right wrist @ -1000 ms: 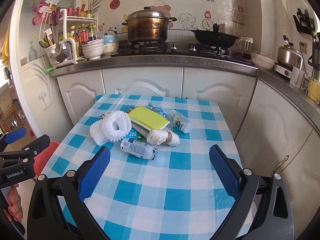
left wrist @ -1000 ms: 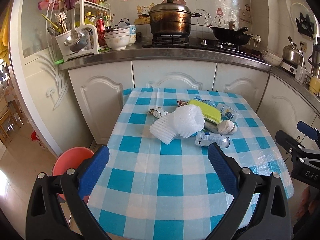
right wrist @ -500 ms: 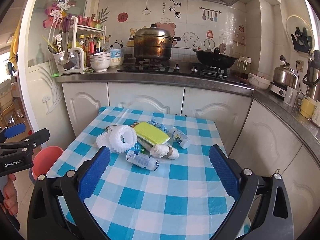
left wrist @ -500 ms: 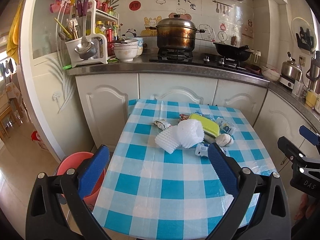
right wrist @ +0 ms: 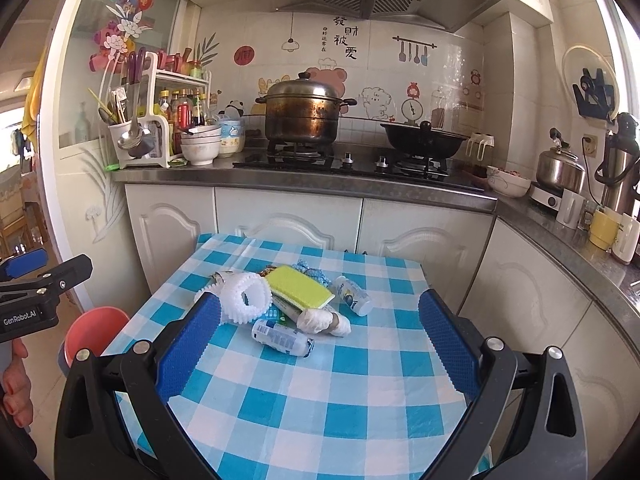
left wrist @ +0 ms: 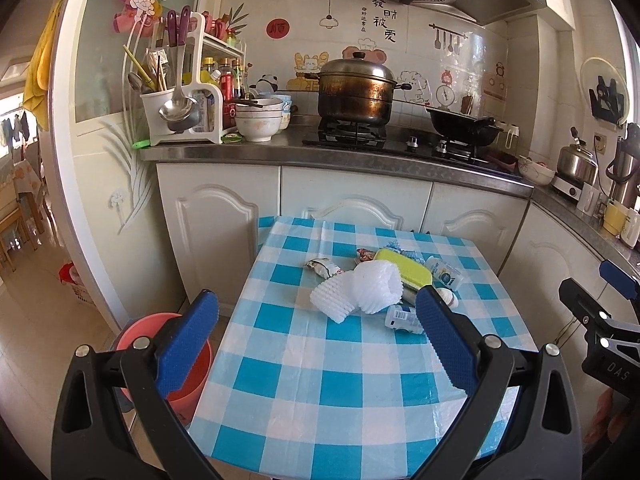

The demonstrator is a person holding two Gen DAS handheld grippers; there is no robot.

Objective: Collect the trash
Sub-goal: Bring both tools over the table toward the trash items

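Observation:
A heap of trash lies mid-table on the blue checked tablecloth (left wrist: 320,392): white foam fruit netting (left wrist: 360,294) (right wrist: 245,296), a yellow-green sponge (right wrist: 300,286) (left wrist: 404,266), a small plastic bottle lying flat (right wrist: 282,338) (left wrist: 402,318), a second small bottle (right wrist: 354,295), a crumpled white wrapper (right wrist: 320,320) and a foil wrapper (left wrist: 322,266). A red bucket (left wrist: 160,344) (right wrist: 94,326) stands on the floor left of the table. My left gripper (left wrist: 318,344) is open and empty, above the table's near left edge. My right gripper (right wrist: 320,340) is open and empty, short of the heap.
Behind the table runs a counter with white cabinets (right wrist: 288,224), a large steel pot (right wrist: 306,114) and a black wok (right wrist: 424,140) on the stove, bowls and a utensil rack (left wrist: 180,108) at the left. A kettle and cups (right wrist: 560,170) sit on the right counter.
Both grippers have drawn back and risen from the table; the heap looks smaller and farther, and more of the wall and range hood shows. Both stay open and the trash has not moved.

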